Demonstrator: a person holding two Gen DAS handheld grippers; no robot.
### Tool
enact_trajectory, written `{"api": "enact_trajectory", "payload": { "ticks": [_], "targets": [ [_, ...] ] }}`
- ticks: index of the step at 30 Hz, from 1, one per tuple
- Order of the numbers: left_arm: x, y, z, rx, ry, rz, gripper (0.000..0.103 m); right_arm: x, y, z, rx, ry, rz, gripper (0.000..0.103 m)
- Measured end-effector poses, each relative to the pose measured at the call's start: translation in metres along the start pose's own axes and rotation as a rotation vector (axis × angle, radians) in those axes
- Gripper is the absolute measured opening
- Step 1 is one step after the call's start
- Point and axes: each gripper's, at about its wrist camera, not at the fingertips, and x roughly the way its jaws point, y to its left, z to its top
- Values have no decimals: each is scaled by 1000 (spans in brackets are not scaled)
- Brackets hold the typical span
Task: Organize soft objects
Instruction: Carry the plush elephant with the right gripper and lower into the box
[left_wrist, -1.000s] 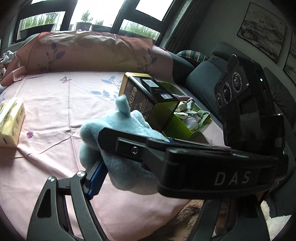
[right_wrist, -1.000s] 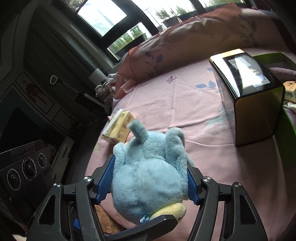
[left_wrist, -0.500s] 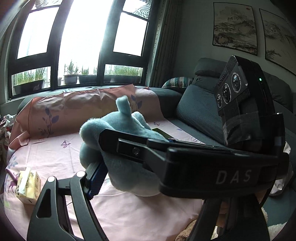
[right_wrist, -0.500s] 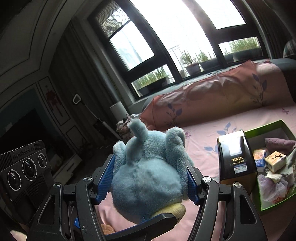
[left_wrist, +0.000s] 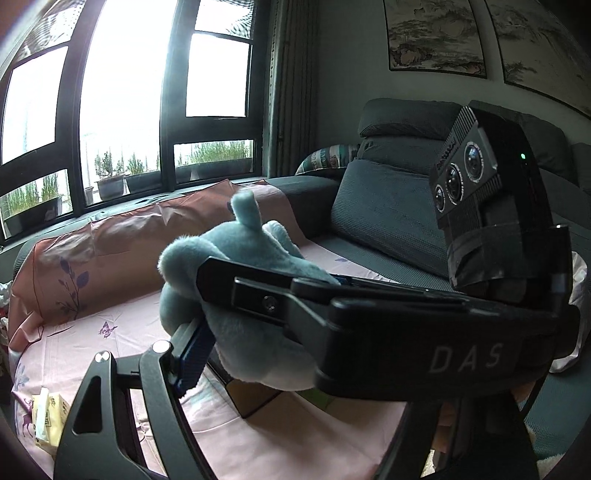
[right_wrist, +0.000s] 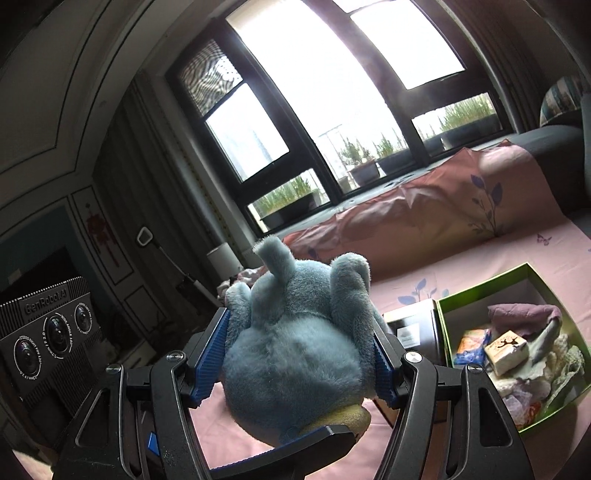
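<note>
Blue plush toy (left_wrist: 255, 280) clamped between both grippers: left gripper (left_wrist: 266, 354) below, right gripper (left_wrist: 388, 317) crossing in front.

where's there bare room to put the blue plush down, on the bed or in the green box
Bare sheet lies between the green box and the pink pillow, and in the left view between the tissue pack and the dark box. The green box is crowded with cloths and packets. The right gripper holds the blue plush.

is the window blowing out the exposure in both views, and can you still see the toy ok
Left wrist: window panes pure white, right gripper dark, toy still readable. Right wrist: same blown window, toy sharp and evenly lit, walls bent by the fisheye.
</note>
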Motion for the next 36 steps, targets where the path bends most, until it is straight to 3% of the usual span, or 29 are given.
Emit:
{"api": "enact_trajectory", "payload": {
  "ticks": [16, 30, 36],
  "targets": [
    [86, -47, 12, 101, 95, -77, 77, -26, -95, 3, 219, -79, -27, 70],
    [142, -54, 9, 65, 160, -201, 76, -32, -146, -2, 333, -71, -141, 69],
    [166, -58, 3, 48, 179, -220, 76, -29, -170, -7, 392, -57, -162, 69]
  ]
}}
